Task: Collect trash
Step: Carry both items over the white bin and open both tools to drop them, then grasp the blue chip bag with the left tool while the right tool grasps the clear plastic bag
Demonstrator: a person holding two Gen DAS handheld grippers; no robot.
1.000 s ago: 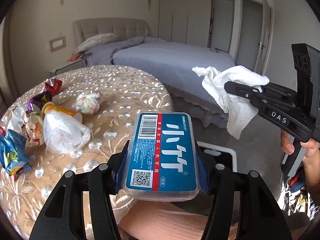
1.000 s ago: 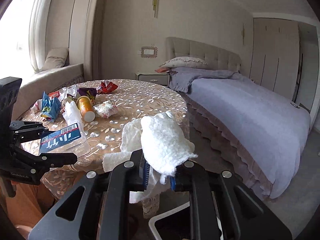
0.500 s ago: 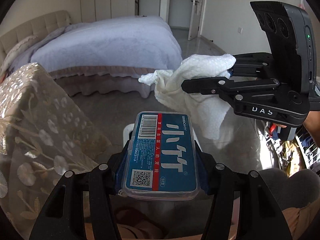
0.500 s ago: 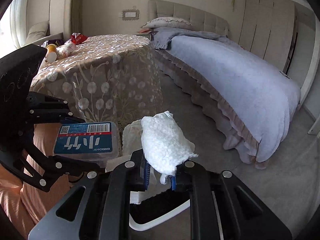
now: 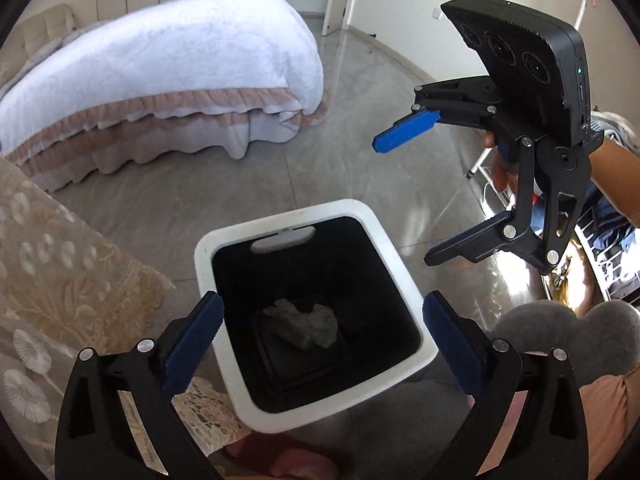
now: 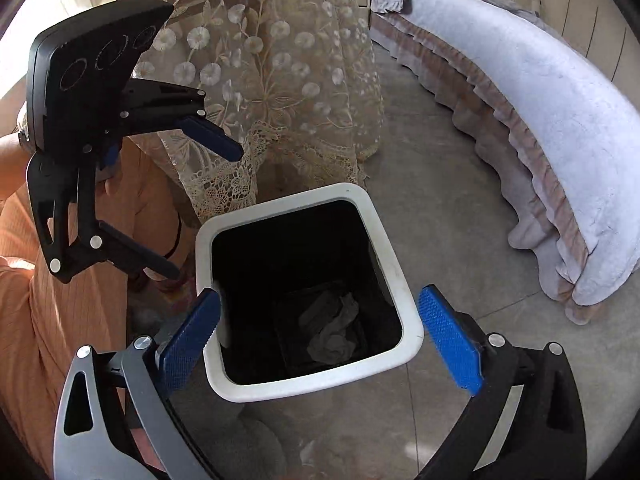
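Observation:
A white trash bin (image 5: 380, 248) (image 6: 280, 206) with a black inside stands on the grey floor, right under both grippers. A crumpled white cloth (image 5: 308, 324) (image 6: 336, 332) lies at its bottom on a dark flat shape that I cannot make out. My left gripper (image 5: 322, 308) (image 6: 204, 212) hangs over the bin mouth with its jaws opening wide and nothing between them. My right gripper (image 6: 320, 298) (image 5: 404, 200) hangs beside it over the bin, its jaws also opening, with nothing between its blue pads (image 6: 448, 340).
A table draped in a lace cloth (image 6: 272, 60) (image 5: 48, 272) stands close beside the bin. A bed with a pale cover (image 5: 160, 60) (image 6: 540, 100) lies across the floor. A person in orange clothing (image 6: 60, 300) sits by the bin. A wire rack (image 5: 600, 272) is at the right.
Both grippers tipped down from the table to above the bin and opened. The blue box has left the left gripper. The white cloth has left the right one and lies in the bin.

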